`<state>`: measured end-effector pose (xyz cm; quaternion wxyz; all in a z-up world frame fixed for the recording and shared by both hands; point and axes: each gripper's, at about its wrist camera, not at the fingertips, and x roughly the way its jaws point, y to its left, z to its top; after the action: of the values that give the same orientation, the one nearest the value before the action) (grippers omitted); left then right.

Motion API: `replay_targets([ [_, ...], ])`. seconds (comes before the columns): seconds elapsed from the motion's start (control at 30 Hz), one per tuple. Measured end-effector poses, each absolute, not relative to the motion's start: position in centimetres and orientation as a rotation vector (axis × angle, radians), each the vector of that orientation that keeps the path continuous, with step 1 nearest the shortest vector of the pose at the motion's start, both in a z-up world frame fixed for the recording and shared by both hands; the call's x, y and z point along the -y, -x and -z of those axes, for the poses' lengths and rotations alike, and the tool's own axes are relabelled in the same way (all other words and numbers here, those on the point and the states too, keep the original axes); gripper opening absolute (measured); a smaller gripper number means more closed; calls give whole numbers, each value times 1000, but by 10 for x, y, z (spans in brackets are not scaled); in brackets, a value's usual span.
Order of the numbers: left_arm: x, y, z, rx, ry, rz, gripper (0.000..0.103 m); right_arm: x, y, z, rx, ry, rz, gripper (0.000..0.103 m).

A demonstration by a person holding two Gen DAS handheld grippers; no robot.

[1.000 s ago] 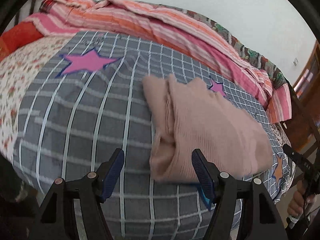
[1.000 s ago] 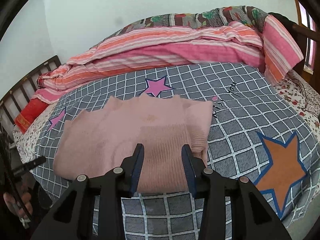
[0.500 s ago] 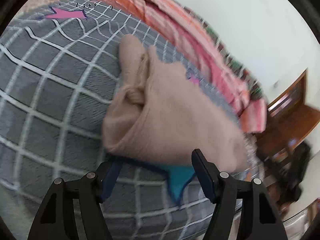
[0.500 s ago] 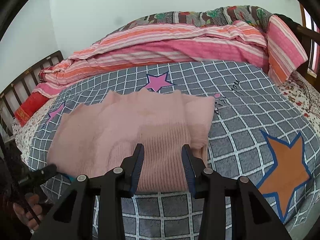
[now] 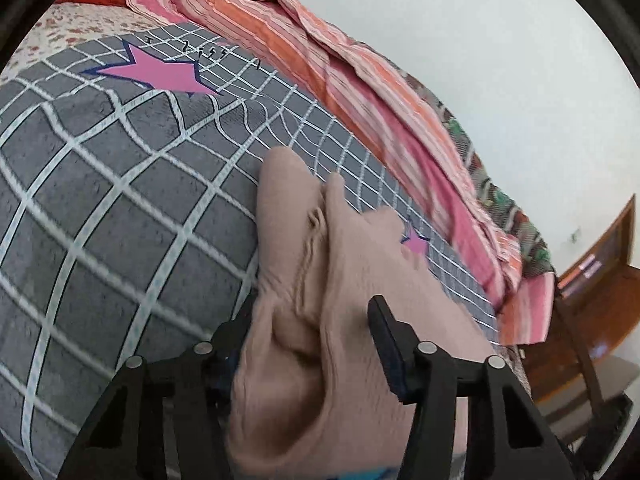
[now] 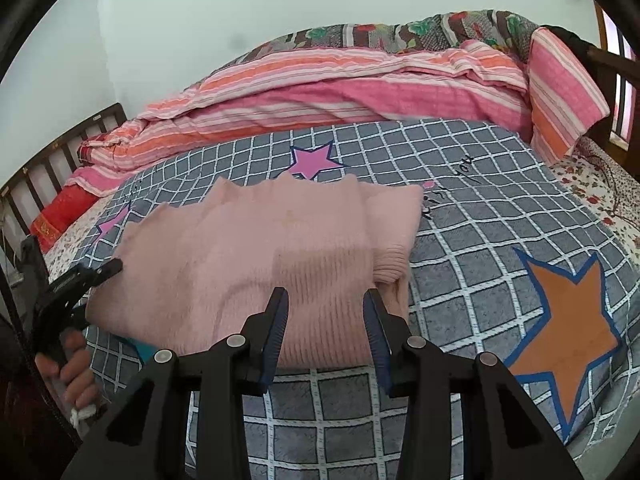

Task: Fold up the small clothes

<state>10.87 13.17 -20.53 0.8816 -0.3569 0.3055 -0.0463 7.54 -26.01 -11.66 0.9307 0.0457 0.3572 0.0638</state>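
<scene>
**foldnoob:** So where's the garment at, and what are the two tongs doing?

**laundry_dave:** The pink knit sweater (image 6: 264, 256) lies partly folded on the grey checked bedspread (image 6: 472, 240), near the front edge of the bed. The left gripper (image 5: 312, 344) is at its left end, with the thick bunched edge sitting between its fingers, and the jaws are closing on it. Can't say the pads are pressing yet, since one finger is half buried under the knit. The hand (image 6: 76, 364) holding that tool shows at the left of the right wrist view.

**foldnoob:** And the right one?

**laundry_dave:** The right gripper (image 6: 326, 332) sits at the sweater's near edge with its jaws at a medium gap. The ribbed hem shows through the gap, but whether the pads touch it or hover above, I can't tell. My guess is it's steadying the near edge while the left end gets gripped for the next fold.

**foldnoob:** Anything in the way?

**laundry_dave:** Not much. The striped pink and orange quilt (image 6: 360, 92) is heaped along the far side, well apart from the sweater. A red pillow (image 6: 64, 212) sits by the wooden headboard (image 6: 52, 152). There's a bit of teal (image 6: 140, 346) peeking out under the sweater's left end; might be a star print, too small to tell. The bedspread around the sweater is bare, so plenty of space to fold over.
</scene>
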Motion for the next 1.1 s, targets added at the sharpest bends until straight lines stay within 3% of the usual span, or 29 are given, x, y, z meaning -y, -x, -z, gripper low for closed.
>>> replay_targets([
  [0.17,-130,-116,191,-648,701,35,28,273,-69,119,-725,-106,-120,39],
  [0.23,-125,-117,179,-651,668,29,25,281,-68,119,-720,-126,-119,39],
  [0.47,-94,-126,118,-644,556,61,22,302,-66,112,-693,-180,-116,39],
  [0.7,-12,-145,61,-637,503,192,22,332,-56,99,-650,-194,-42,39],
  [0.93,120,-161,96,-757,388,346,22,362,-46,98,-665,-236,8,39],
  [0.97,137,-163,109,-800,379,395,20,363,-45,100,-671,-232,14,39],
  [1.0,149,-164,118,-832,366,431,11,363,-44,102,-678,-228,18,39],
  [1.1,169,-161,137,-878,302,462,10,364,-42,105,-699,-215,20,39],
])
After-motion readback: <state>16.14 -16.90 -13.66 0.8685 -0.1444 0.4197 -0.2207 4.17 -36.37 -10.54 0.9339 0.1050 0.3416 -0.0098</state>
